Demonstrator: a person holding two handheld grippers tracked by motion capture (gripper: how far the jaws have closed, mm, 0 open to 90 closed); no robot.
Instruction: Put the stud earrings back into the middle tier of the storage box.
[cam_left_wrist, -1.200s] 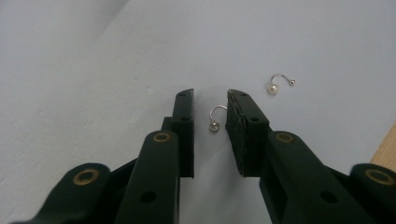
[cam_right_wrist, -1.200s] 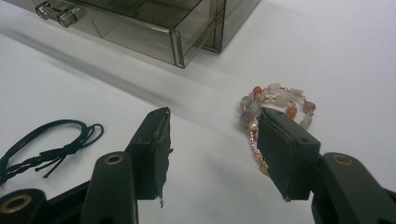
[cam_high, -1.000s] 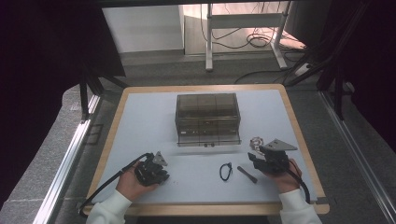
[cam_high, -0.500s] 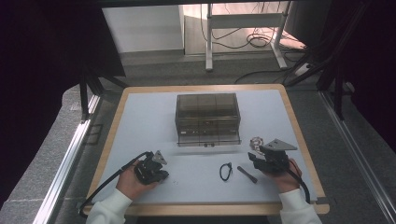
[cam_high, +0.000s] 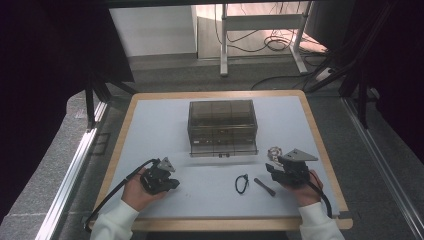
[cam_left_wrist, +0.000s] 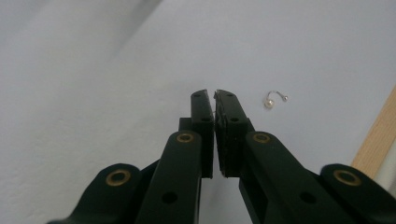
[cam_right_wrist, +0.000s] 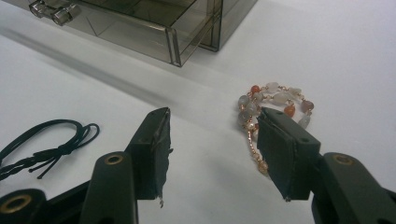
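My left gripper (cam_high: 175, 184) rests low on the white tabletop (cam_high: 160, 130) near the front left, pointing right. In the left gripper view its jaws (cam_left_wrist: 214, 100) are shut, with nothing I can make out between them. A small pearl earring (cam_left_wrist: 273, 99) lies on the table just beyond them to the right. My right gripper (cam_high: 275, 164) is at the front right and stands open (cam_right_wrist: 212, 135) with nothing between the pads. A bead bracelet (cam_right_wrist: 273, 100) of pink, white and orange stones lies just past its right jaw and partly behind it. The same bracelet (cam_high: 274, 151) lies in front of that gripper in the high view.
A smoky clear drawer box (cam_high: 222, 127) stands mid-table, its lower drawer (cam_right_wrist: 140, 23) pulled out a little. A black cord loop (cam_high: 242, 183) and a short dark stick (cam_high: 264, 186) lie between the hands. The wooden table edge (cam_left_wrist: 373, 140) runs close by the left gripper.
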